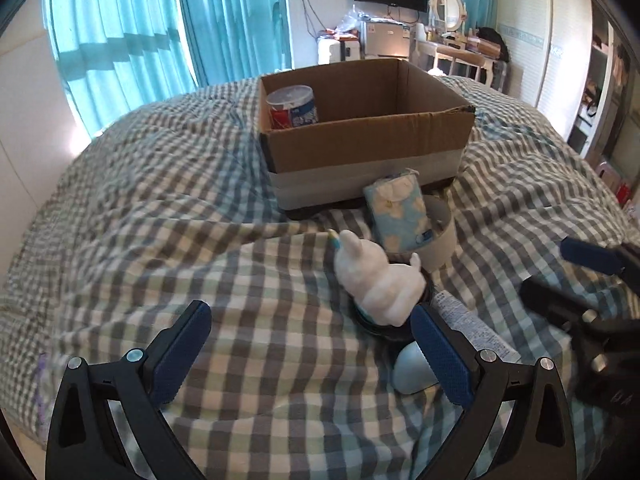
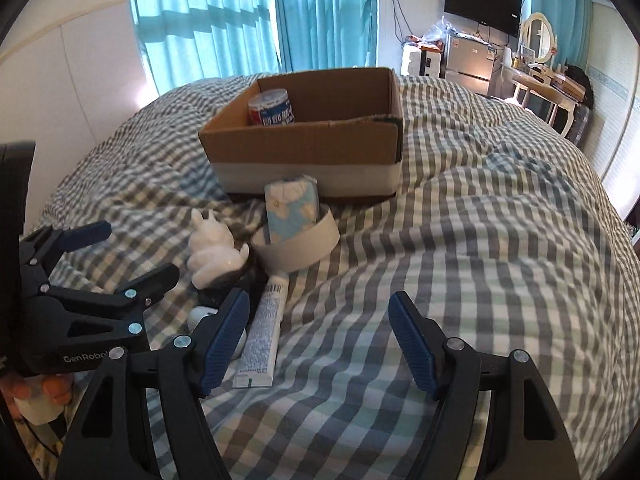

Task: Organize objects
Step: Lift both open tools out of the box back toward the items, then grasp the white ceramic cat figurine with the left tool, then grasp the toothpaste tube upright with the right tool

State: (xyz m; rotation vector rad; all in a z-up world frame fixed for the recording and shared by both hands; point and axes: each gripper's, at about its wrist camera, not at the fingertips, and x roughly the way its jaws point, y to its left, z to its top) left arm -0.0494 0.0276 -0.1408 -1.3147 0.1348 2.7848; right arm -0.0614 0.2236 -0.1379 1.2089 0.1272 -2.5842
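- The left hand-held gripper [image 1: 310,354] hangs above a checked bed cover [image 1: 200,248], its blue-padded jaws spread wide with nothing between them.
- A white rabbit figurine [image 1: 378,280] sits just ahead of the right jaw.
- A blue floral tissue pack [image 1: 400,212] stands tilted in a white round container [image 1: 442,240] behind the rabbit.
- An open cardboard box [image 1: 364,140] lies beyond, with a red and blue can [image 1: 292,106] in its left rear corner.
- The right hand-held gripper [image 1: 592,276] shows at the right edge.
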